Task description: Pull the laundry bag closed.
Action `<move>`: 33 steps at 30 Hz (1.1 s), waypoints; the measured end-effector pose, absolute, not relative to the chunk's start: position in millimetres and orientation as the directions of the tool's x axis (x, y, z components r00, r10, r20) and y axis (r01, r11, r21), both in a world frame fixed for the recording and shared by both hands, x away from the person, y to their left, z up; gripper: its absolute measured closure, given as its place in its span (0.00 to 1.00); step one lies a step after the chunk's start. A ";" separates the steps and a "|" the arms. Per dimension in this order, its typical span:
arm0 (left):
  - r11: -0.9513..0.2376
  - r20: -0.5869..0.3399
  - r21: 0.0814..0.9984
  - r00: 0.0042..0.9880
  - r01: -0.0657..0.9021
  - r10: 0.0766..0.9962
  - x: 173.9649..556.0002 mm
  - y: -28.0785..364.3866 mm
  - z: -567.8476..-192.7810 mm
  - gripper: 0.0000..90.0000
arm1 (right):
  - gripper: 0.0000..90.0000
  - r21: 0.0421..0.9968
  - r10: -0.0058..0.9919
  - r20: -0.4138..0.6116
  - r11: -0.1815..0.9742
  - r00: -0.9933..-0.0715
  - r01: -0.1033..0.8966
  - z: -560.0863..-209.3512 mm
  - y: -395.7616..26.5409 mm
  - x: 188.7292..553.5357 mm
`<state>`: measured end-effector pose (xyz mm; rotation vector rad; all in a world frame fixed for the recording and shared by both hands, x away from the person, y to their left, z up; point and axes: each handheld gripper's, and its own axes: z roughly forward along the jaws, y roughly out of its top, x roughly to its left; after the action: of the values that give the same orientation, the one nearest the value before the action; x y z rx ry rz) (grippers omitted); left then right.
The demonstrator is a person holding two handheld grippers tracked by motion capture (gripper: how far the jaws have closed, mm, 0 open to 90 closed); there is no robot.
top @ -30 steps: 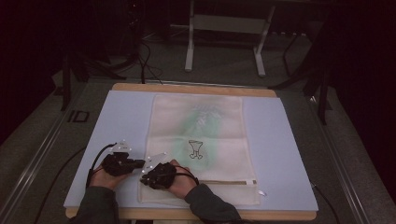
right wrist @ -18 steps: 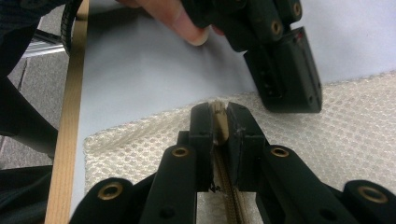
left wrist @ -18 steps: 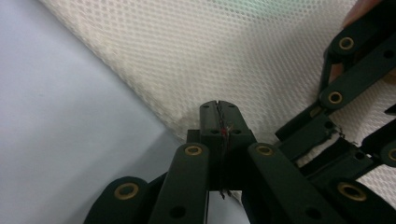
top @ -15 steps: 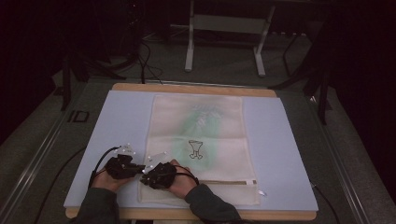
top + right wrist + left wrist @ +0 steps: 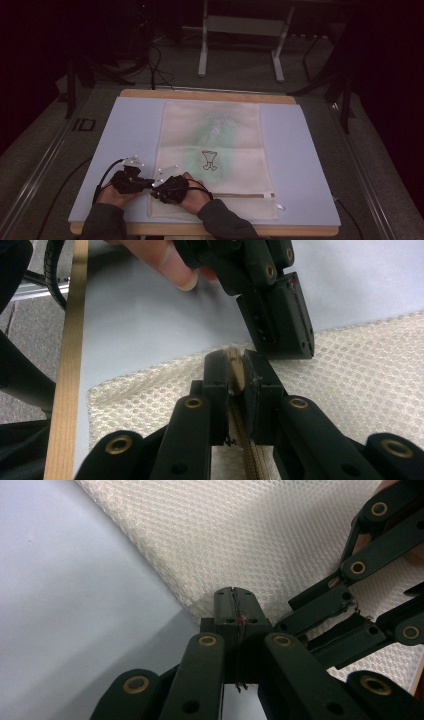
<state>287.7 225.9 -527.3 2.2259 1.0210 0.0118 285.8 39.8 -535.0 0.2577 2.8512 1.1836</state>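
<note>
A white mesh bag (image 5: 215, 135) with a green patch and a small dark print lies flat on the pale blue mat (image 5: 125, 130). Both grippers meet at its near left corner. My left gripper (image 5: 148, 183) (image 5: 234, 600) is shut at the bag's (image 5: 280, 535) left edge, with a thin strand pinched in the seam of its jaws. My right gripper (image 5: 155, 189) (image 5: 234, 367) is shut on the beige zip strip (image 5: 247, 450) of the bag (image 5: 365, 380). In the right gripper view the left gripper (image 5: 295, 347) comes down from above, almost touching the right one's tips.
The mat lies on a wooden table (image 5: 200, 93) whose near edge (image 5: 67, 380) runs close behind my hands. A metal stand (image 5: 240, 30) and cables are on the floor beyond the table. A small pale tab (image 5: 280, 206) lies at the bag's near right corner.
</note>
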 end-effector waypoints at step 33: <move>-0.476 -0.253 0.584 0.704 0.658 0.664 288.7 225.6 -527.1 1.00 | 0.91 0.663 0.163 -0.036 0.742 -0.986 0.099 -527.3 27.3 278.2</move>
<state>288.7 225.6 -527.1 2.2378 1.0024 0.0107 278.2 27.3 -527.3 0.2149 2.8464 1.0744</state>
